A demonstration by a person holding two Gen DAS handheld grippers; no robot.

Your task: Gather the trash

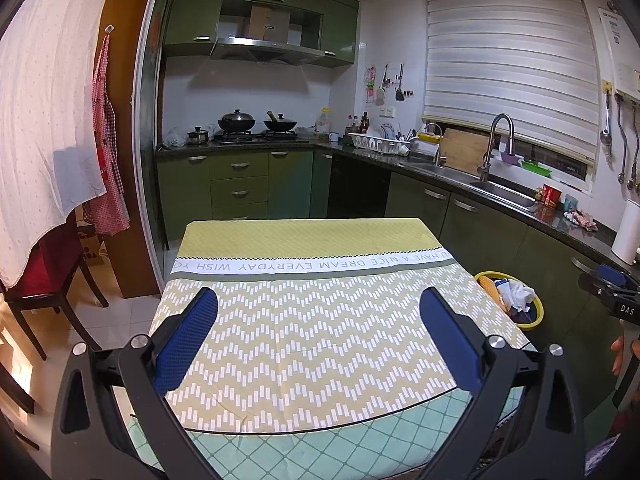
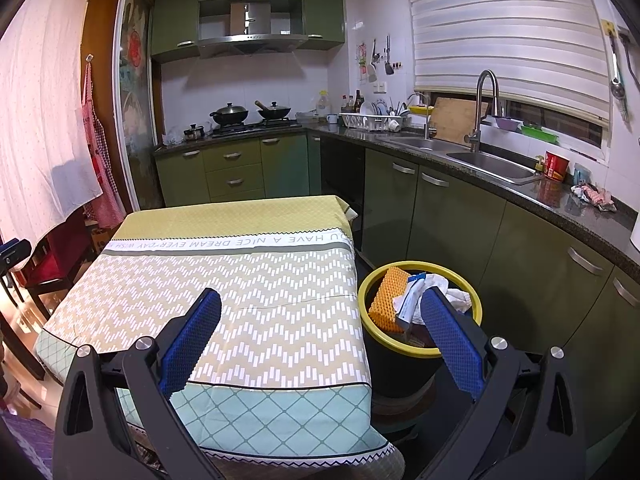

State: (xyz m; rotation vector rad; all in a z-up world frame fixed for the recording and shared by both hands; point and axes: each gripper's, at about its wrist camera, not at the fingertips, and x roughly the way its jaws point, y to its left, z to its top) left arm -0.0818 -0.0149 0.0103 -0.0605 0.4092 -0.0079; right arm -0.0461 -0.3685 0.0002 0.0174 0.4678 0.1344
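Now both the left gripper (image 1: 318, 344) and right gripper (image 2: 320, 344) hang wide open, empty, above the table (image 2: 240, 280); the bin (image 2: 420, 350) of trash (image 2: 404, 300) stands at three o'clock.

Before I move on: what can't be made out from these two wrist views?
- Bin bottom: hidden in both views under orange sponge and white paper.
- Floor beyond the table: blocked by the tabletop, both views.
- Right gripper: cut off by the left view's edge.
- Small box print: too small.
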